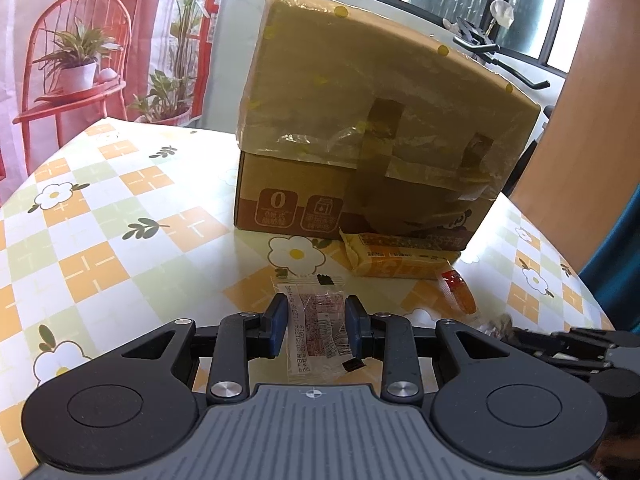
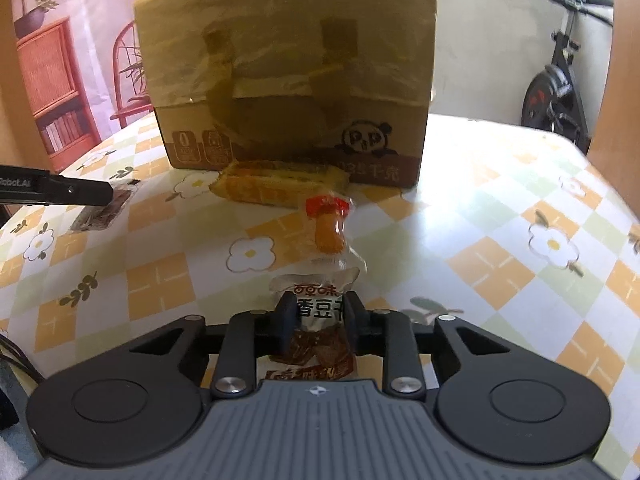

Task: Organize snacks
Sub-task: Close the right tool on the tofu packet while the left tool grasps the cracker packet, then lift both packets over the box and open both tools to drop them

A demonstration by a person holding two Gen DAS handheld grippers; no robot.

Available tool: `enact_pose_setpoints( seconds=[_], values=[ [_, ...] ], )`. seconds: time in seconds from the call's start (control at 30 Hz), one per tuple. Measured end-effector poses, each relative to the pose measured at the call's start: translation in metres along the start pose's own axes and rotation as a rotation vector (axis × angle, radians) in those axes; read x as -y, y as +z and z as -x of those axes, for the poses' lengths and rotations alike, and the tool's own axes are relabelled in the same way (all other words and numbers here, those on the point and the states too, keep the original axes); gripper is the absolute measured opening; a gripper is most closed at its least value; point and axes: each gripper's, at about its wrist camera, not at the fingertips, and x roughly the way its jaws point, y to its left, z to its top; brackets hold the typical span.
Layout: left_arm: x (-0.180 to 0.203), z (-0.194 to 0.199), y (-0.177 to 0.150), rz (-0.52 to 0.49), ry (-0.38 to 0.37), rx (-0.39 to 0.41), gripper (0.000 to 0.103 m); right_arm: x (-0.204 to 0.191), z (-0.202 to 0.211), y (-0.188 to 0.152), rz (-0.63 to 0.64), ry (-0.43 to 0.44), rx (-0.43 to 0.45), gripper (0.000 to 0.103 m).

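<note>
My left gripper is shut on a small clear snack packet with printed date text, low over the table. My right gripper is shut on a white and brown dried-tofu packet. A taped cardboard box stands ahead on the table; it also shows in the right wrist view. A yellow-orange snack bar lies against the box front, also seen in the right wrist view. A clear packet with a red and orange sausage snack lies between the bar and my right gripper.
The table has a checked cloth with flower prints. The left gripper shows at the left edge of the right wrist view. An exercise bike stands behind the table at the right. A curtain printed with a chair and plants hangs behind.
</note>
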Motion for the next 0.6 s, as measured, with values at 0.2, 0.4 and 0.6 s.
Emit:
enact_pose_setpoints(
  seconds=[0.2,0.4,0.6],
  values=[
    [-0.001,0.003,0.005,-0.013,0.003,0.021,0.033,0.004,0.016,0.011,-0.014,0.0,0.071,0.001],
    [-0.005,0.011,0.026,-0.02,0.0,0.093,0.033,0.015,0.028,0.03,-0.034,-0.003,0.115,0.001],
    [-0.001,0.012,0.031,-0.007,-0.019,0.1,0.033,0.016,0.036,0.039,-0.031,0.001,0.159,0.001]
  ],
)
